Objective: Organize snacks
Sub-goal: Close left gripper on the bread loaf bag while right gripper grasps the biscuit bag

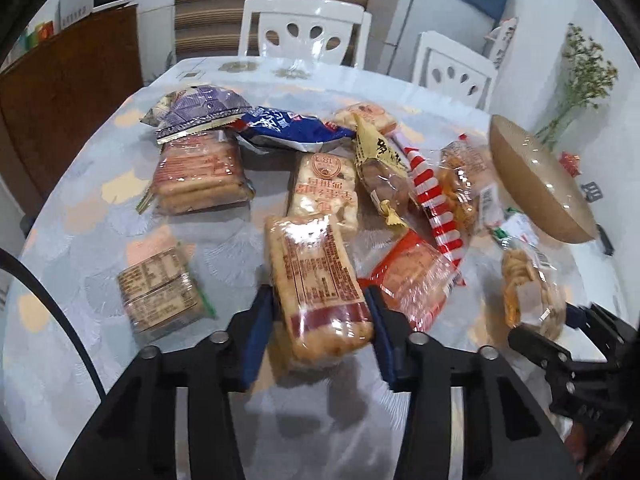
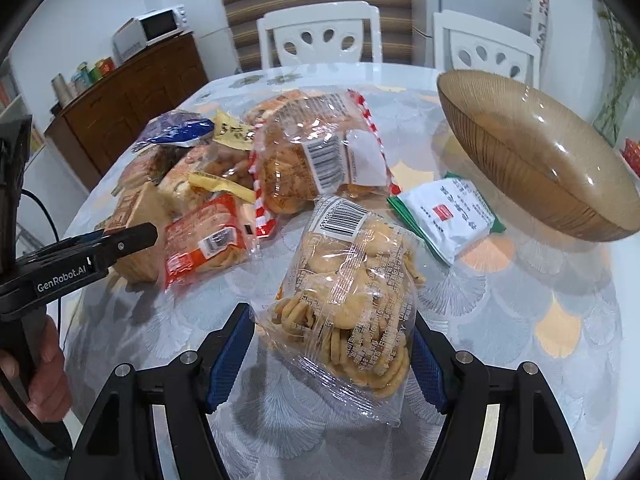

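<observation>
My left gripper (image 1: 320,320) is shut on a long clear pack of biscuits with red print (image 1: 316,276), held just above the table. My right gripper (image 2: 334,344) is closed around a clear bag of round cookies (image 2: 348,292); the bag fills the gap between the blue pads and looks lifted off the table. The same bag shows in the left wrist view (image 1: 528,292), with the right gripper (image 1: 560,328) at the right edge. A brown glass bowl (image 2: 536,152) stands at the right and looks empty. A pile of snack packs (image 1: 320,168) lies mid-table.
A white and green packet (image 2: 448,216) lies beside the bowl. An orange cracker pack (image 2: 208,236) and a red-striped bag (image 2: 320,152) lie left of my right gripper. A small brown pack (image 1: 160,292) lies front left. White chairs (image 1: 308,28) stand behind the round table (image 1: 80,208).
</observation>
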`<state>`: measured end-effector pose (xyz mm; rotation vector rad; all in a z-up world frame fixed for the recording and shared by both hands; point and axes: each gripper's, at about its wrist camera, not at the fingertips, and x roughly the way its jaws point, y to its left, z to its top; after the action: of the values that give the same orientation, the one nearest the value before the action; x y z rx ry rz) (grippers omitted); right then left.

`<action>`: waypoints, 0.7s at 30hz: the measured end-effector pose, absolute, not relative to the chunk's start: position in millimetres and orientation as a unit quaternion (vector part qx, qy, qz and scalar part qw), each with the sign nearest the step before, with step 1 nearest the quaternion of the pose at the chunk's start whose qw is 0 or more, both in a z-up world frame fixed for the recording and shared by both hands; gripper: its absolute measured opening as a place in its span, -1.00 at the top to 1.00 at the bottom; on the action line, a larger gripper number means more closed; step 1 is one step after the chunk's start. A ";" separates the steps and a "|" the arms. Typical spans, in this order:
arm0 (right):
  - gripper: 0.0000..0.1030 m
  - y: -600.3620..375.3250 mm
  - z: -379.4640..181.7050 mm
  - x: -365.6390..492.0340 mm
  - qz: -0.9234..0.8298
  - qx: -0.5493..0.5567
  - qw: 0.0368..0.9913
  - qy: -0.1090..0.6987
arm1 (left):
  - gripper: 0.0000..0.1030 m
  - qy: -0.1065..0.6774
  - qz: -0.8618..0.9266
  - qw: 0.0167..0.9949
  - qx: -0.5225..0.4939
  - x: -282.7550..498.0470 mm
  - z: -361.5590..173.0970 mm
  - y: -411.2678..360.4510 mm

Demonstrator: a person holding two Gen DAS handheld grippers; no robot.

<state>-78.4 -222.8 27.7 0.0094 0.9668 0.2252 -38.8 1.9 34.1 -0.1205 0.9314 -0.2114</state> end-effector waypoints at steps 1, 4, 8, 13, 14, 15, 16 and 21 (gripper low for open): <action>-0.39 -222.0 27.5 -79.4 0.119 0.001 0.878 0.463 | 0.27 0.443 -0.112 0.887 -0.067 -42.2 34.7 10.0; -0.48 -220.8 24.5 -81.3 0.121 -0.013 0.877 0.464 | 0.29 0.436 -0.138 0.883 -0.106 -45.1 30.4 28.5; -0.53 -228.7 21.7 -82.5 0.114 0.018 0.872 0.476 | 0.28 0.413 -0.154 0.887 -0.136 -50.5 24.1 37.6; -0.84 -249.4 6.8 -76.0 0.100 0.155 0.843 0.506 | 0.16 0.411 -0.164 0.884 -0.151 -50.2 15.0 33.1; -0.84 -250.4 8.0 -74.7 0.094 0.164 0.843 0.503 | 0.16 0.416 -0.160 0.883 -0.145 -49.8 14.8 30.3; -0.84 -250.5 8.2 -73.6 0.089 0.171 0.842 0.504 | 0.13 0.423 -0.157 0.881 -0.140 -48.4 13.1 27.7; -0.84 -250.6 8.0 -71.5 0.081 0.182 0.840 0.505 | 0.11 0.430 -0.154 0.878 -0.141 -46.2 10.8 26.3; -0.91 -245.3 5.6 -70.3 0.038 0.210 0.846 0.489 | 0.08 0.441 -0.147 0.871 -0.155 -41.6 4.7 28.4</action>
<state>-70.3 -245.3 5.6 0.4424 1.0316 0.0798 -41.6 28.4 4.7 -0.3247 0.9229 -0.3079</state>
